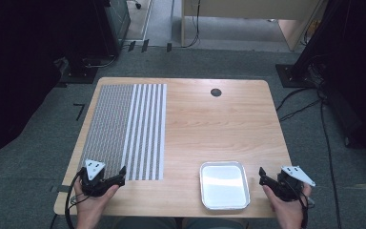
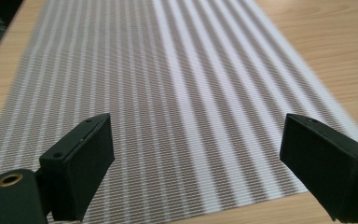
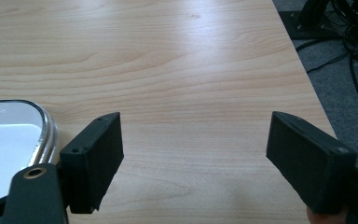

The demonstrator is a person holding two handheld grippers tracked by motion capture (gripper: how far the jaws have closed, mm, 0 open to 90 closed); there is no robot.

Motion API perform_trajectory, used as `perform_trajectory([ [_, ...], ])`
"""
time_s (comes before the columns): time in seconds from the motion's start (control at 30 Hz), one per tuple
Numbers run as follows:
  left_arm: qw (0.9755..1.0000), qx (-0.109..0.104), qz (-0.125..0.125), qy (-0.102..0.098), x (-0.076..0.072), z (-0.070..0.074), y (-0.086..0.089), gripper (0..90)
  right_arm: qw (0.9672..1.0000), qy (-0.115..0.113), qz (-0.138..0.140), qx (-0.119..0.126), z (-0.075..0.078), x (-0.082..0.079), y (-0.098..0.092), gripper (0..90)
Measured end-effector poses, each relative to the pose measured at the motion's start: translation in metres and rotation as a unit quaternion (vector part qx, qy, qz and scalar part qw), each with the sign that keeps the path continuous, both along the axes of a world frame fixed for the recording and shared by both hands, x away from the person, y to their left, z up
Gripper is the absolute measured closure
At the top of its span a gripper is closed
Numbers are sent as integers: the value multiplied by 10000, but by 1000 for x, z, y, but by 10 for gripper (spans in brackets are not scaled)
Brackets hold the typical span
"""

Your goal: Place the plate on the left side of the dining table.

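Striped woven matting (image 1: pixel 126 131) is lying flat from 9 to 11 o'clock on the wooden table (image 1: pixel 209 124), its near edge just ahead of the left gripper (image 2: pixel 193 163), while a white metal tray (image 1: pixel 224 185) is sitting at 5 o'clock, just beside the right gripper (image 3: pixel 193 158). Both sets of jaws are being held spread wide with nothing between them, so the work is judged to be at its opening step. Next, 1 gripper is likely to be needed at the mat's near edge, its jaws lowered around that thin edge.

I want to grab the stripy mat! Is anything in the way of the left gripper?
No, nothing visible. The left gripper hangs open right at the near edge of the striped mat, with bare mat beyond its jaws.
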State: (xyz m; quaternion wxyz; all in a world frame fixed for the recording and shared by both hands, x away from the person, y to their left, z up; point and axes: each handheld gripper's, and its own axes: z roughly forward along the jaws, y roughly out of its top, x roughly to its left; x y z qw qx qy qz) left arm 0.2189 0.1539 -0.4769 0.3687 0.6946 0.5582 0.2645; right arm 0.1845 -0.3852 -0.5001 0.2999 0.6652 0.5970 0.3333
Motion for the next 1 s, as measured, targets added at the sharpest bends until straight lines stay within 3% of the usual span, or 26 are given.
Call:
perform_trajectory([
  [0.07, 10000, 2, 24, -29, 0, 1, -6, 139, 10000, -14, 42, 2, 1, 0, 2, 189],
  [0.5, 9997, -92, -184, 104, 2, 2, -43, 139, 9998, -75, 150, 59, 6, -3, 10, 189],
  [0.6, 9993, -92, -320, 164, 2, 2, -61, 139, 9997, -95, 186, 88, 7, -4, 12, 190],
  [0.77, 9988, -133, -448, 125, 1, 2, -83, 136, 9996, -143, 208, 146, 10, -5, 14, 198],
  [1.0, 9987, -249, -431, 77, 0, 3, -100, 136, 9995, -203, 145, 199, 13, -7, 17, 231],
])
